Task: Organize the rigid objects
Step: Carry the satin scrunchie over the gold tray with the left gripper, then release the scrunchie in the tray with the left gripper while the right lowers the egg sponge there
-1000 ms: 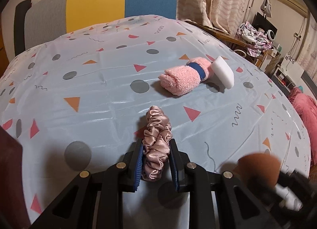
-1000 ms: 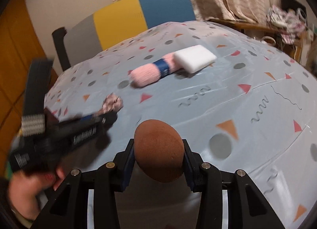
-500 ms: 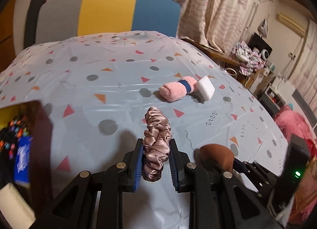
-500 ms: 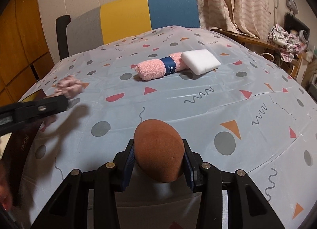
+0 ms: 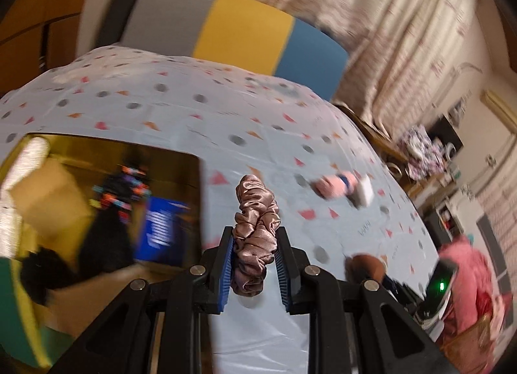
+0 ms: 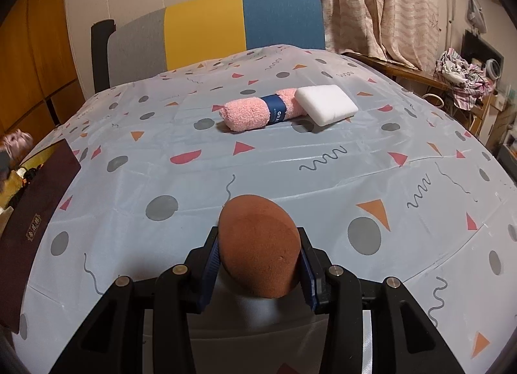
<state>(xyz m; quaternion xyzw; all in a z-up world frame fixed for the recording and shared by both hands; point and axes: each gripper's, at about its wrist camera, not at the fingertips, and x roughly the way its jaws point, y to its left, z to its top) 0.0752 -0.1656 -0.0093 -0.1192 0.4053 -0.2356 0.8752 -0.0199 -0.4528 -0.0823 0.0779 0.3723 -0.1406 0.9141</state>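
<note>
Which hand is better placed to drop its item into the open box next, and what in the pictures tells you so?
Left, probably. The left gripper holds the satin scrunchie right beside the open box. The right gripper, holding the brown sponge, faces mid-table, with the box at its far left edge.

This is a lived-in room of a home. Patterned curtains [image 6: 371, 2] hang at the far wall, a colour-blocked chair [image 6: 210, 31] stands behind the counter [image 6: 290, 164], and crumpled laundry [image 6: 462, 80] lies heaped far right.

both wrist views angle down over table [image 6: 290, 160], sharing pink roll [image 6: 255, 112].
</note>
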